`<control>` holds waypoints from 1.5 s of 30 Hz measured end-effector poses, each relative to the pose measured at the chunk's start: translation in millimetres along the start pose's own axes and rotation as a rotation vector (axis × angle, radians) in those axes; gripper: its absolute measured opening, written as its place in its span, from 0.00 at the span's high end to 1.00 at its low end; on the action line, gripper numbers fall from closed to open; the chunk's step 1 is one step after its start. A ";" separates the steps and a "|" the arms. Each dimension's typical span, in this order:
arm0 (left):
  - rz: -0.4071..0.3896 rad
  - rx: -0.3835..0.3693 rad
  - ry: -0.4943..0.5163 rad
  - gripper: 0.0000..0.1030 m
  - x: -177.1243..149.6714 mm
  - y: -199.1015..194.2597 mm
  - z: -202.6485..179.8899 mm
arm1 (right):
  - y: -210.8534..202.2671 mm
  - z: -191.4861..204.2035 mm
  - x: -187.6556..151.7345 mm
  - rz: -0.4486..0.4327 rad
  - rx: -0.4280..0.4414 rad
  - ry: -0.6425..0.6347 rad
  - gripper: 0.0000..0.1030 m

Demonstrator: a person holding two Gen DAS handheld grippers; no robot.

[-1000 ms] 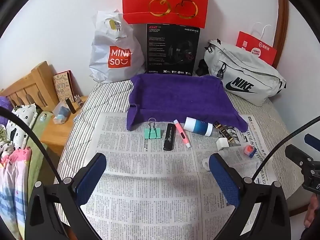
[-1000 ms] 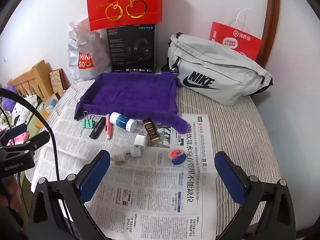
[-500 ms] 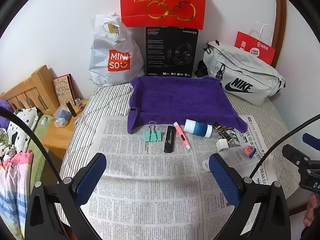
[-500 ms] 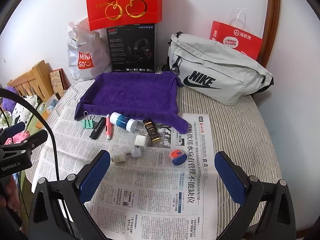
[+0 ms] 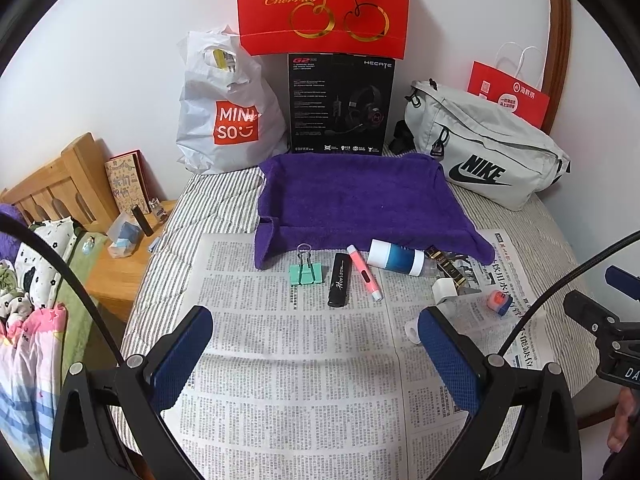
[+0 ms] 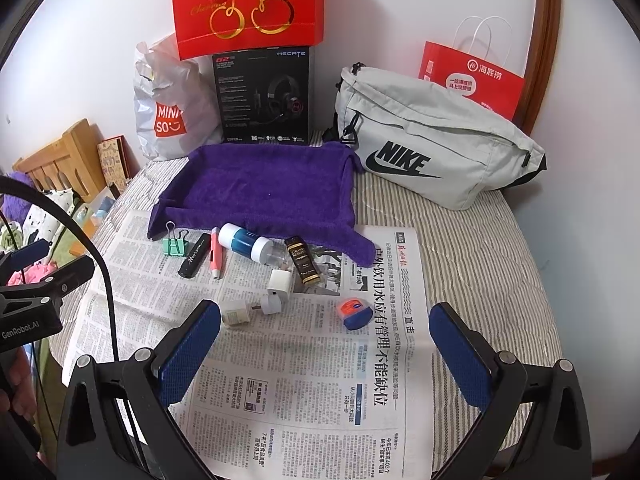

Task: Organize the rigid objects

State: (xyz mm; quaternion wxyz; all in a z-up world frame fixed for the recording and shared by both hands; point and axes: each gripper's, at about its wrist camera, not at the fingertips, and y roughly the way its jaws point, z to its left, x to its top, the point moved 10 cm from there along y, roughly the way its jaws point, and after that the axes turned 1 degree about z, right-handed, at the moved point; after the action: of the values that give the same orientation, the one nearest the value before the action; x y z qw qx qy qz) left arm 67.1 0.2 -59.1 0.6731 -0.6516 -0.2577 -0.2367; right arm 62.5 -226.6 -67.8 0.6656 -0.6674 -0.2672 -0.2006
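Both tongs hang spread wide over a sheet of printed newspaper [image 5: 304, 360] that covers a round surface with a grey-striped cloth [image 6: 480, 248], and neither has hold of anything: the left tongs [image 5: 316, 356] hover above bare newsprint, and the right tongs [image 6: 326, 354] hover nearer the right half of the sheet. The small rigid things lie in a loose row along the near edge of a purple towel tray [image 5: 360, 196] with turned-up sides. From left to right in the left wrist view there is a mint-green binder clip [image 5: 305, 271], a black stick marked Horizon [image 5: 340, 279], a slim pink pen-shaped tube [image 5: 364, 273], and a white and blue cylinder [image 5: 396, 258] lying on its side against the towel's edge. In the right wrist view a small dark bottle with a gold label [image 6: 303, 260] lies just right of that cylinder, a white cube charger [image 6: 280, 282] sits just in front of it, a second white plug adapter [image 6: 250, 310] lies close to the right tongs' left finger, and a small orange and blue tin [image 6: 356, 313] rests apart from the others on the newspaper. Behind the tray stand a white Miniso plastic bag [image 5: 224, 120], a black headset box [image 5: 340, 104] and a grey Nike waist bag [image 6: 432, 152].
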 end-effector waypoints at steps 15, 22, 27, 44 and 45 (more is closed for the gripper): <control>-0.002 0.003 0.002 0.00 0.2 -1.1 3.2 | -1.0 -1.4 -0.6 0.000 -0.007 0.005 0.00; -0.001 0.005 0.003 0.00 0.5 -2.6 4.4 | -3.2 -0.4 -2.0 -0.007 -0.009 0.006 0.00; -0.002 0.005 0.002 0.00 0.9 -2.7 4.5 | -4.5 -3.3 -1.7 -0.008 -0.014 0.015 0.00; -0.001 0.007 0.010 0.00 3.7 -4.1 3.4 | -5.5 -4.7 -1.5 -0.010 -0.014 0.018 0.00; -0.002 0.007 0.011 0.00 3.6 -4.1 3.3 | -5.5 -4.9 -1.5 -0.009 -0.015 0.018 0.00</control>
State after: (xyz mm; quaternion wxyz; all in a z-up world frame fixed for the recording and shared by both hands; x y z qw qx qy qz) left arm 67.1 3.4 -53.7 0.6766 -0.6476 -0.2554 -0.2400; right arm 58.3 -231.8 -64.3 0.6620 -0.6694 -0.2624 -0.2116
